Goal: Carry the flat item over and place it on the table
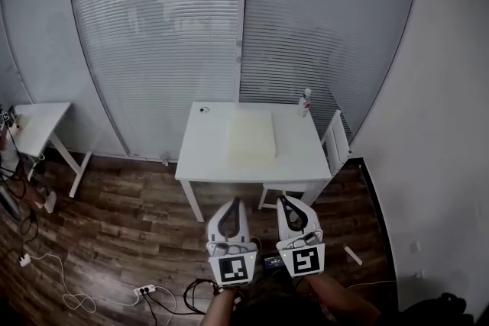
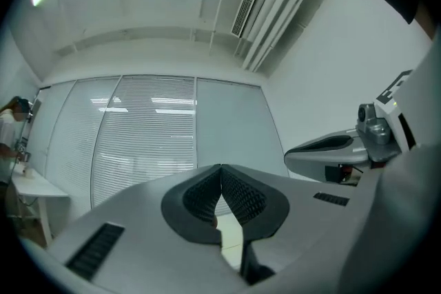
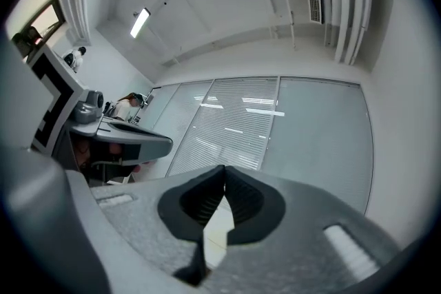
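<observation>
Both were pinched fully closed on nothing, left hand-held gripper (image 1: 236, 202) and right hand-held gripper (image 1: 282, 199) side by side. The flat sheet (image 1: 250, 135) lay on the desk (image 1: 200, 156), well ahead of them. Arms mostly cut off at the bottom edge.

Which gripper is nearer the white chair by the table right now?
Right. The right gripper hangs just short of the white chair, slightly to its left; the left gripper is beside it, farther left, facing the table.
</observation>
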`<state>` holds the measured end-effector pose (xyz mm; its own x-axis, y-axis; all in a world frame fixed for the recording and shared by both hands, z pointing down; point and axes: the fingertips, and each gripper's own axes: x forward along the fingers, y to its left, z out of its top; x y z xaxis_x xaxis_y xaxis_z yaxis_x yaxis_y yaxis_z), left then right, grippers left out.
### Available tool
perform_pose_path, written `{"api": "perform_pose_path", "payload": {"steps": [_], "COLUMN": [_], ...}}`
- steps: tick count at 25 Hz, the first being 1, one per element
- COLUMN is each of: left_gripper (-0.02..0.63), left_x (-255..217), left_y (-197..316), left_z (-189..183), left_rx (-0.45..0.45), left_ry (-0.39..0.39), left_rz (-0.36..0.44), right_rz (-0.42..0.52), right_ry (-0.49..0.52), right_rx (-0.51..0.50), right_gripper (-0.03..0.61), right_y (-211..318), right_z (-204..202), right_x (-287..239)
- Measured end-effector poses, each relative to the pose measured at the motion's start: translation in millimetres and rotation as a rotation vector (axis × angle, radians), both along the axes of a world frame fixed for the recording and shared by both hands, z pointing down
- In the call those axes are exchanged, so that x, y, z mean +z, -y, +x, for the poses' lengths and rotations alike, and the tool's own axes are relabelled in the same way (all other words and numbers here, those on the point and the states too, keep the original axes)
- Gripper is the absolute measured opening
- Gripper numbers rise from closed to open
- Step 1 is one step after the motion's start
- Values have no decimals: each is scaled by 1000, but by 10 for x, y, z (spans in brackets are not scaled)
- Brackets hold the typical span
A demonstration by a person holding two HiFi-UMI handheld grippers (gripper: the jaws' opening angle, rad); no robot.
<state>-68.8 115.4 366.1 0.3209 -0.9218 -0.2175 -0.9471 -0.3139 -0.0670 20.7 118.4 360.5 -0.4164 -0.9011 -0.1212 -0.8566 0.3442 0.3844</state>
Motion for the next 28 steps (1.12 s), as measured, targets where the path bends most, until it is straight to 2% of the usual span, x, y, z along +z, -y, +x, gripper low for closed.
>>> {"api": "perform_pose_path", "payload": {"steps": [4, 7, 11, 15, 21, 23, 28], "left_gripper": [3, 3, 3, 3, 3, 3, 3], "left_x": [70, 145, 203, 221, 268, 284, 268], "left_y": [-9, 12, 49, 44, 32, 62, 127], "left_z": [-40, -35, 10, 129, 322, 345, 328], "left_rx": [-12, -6, 1, 19, 49, 56, 54], "left_ry": [13, 25, 115, 51, 56, 78, 70], "left_rz": [-10, -29, 7, -45, -56, -46, -54], "right_rz": [11, -14, -11, -4, -21, -22, -38], "right_ry": [23, 31, 39, 31, 37, 33, 41], "right_rx": [-13, -36, -50, -26, -10, -8, -7], "right_gripper": [-2, -2, -2, -2, -2, -2, -2], "right_y": [-5, -26, -19, 4, -16, 20, 89], "right_z": [-64, -138, -131, -41, 71, 82, 50], "right_x": [-23, 14, 9, 9, 77, 100, 110]}}
